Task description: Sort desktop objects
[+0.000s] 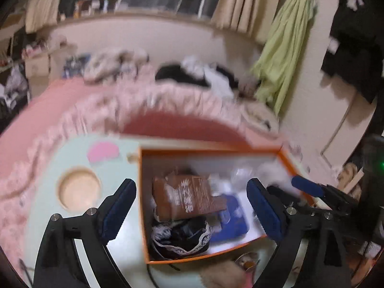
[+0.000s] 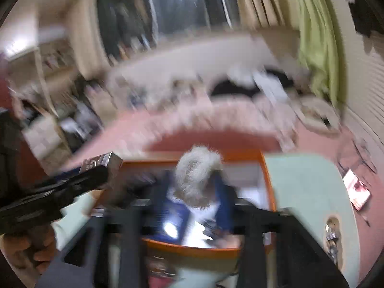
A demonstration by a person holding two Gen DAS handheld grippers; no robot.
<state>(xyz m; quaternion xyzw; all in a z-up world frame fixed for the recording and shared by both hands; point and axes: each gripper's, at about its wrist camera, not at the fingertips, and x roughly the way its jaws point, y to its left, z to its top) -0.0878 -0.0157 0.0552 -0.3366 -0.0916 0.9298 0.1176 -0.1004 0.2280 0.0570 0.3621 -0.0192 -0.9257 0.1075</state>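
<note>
Orange box (image 1: 285,154) crowded: brown packet (image 1: 189,198), lace pouch (image 1: 180,240), blue pack (image 1: 231,218).

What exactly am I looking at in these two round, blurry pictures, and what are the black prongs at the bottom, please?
No robot here: a person carries a two-finger gripper in each hand, each with a fisheye camera looking forward along its fingers. In the left wrist view the left gripper is open and empty above an orange box on a pale green table. Inside lie a brown packet, something blue and dark lace-trimmed fabric. In the right wrist view, heavily blurred, the right gripper appears to be holding a grey furry pompom over the same box; how firmly is unclear. Behind is a pink bed.
</note>
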